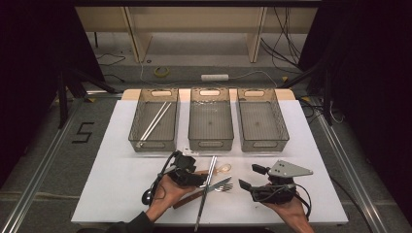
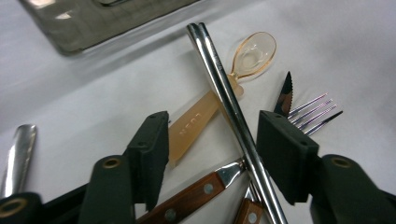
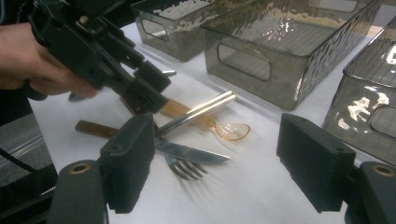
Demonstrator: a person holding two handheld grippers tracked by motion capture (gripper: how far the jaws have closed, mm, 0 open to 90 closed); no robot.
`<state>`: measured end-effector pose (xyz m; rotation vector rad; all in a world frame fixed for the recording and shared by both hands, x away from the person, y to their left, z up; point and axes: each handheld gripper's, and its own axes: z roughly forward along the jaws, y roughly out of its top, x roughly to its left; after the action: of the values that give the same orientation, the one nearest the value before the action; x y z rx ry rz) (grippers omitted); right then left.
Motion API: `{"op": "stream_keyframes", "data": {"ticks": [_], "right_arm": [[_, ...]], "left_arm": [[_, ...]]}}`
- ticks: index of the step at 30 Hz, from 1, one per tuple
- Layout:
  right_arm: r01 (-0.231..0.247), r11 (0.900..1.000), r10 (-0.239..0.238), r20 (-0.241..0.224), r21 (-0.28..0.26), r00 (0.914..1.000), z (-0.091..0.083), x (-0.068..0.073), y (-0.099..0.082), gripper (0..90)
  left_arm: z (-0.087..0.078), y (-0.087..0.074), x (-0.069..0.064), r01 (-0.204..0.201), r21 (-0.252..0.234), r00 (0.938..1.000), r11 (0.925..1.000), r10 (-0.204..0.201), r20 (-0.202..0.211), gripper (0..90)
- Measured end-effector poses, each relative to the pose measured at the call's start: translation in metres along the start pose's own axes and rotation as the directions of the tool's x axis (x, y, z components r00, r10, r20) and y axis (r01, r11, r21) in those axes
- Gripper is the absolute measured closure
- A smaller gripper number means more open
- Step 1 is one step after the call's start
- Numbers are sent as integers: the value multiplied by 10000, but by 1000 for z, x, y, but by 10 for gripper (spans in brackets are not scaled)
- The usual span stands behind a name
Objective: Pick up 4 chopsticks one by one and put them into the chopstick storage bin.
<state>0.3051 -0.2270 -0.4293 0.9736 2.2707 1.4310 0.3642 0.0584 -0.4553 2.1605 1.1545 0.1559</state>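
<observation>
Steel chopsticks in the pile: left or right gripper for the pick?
Left. The left gripper already straddles the steel chopsticks, jaws not yet touching; the right gripper hangs open, off to the side.

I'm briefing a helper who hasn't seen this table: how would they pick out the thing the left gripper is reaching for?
Start at the white table, in front of the three grey bins. There, cutlery lies crossed in a small pile. The left gripper straddles the metal chopsticks, two long shiny rods lying side by side on top of the amber plastic spoon, unlike the wooden-handled knife.
</observation>
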Motion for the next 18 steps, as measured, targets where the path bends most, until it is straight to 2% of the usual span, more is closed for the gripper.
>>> {"op": "stream_keyframes", "data": {"ticks": [2, 4, 6, 18], "right_arm": [[-16, 10000, 16, -3, -19, 10000, 0, 0, 0, 288], [-14, 10000, 14, -2, -24, 10000, 0, 0, 0, 288], [-8, 10000, 8, -12, -16, 10000, -1, 0, 0, 288], [12, 10000, -12, -19, 6, 10000, 0, 0, 0, 288]], "left_arm": [[4, 1, -2, -131, 94, 9999, 9999, 132, -76, 504], [6, 1, -2, -186, 191, 9998, 9996, 187, -51, 513], [7, 1, -2, -123, 211, 9999, 9997, 124, -63, 540], [15, 2, -4, -185, 416, 9998, 9990, 184, 22, 593]]}}
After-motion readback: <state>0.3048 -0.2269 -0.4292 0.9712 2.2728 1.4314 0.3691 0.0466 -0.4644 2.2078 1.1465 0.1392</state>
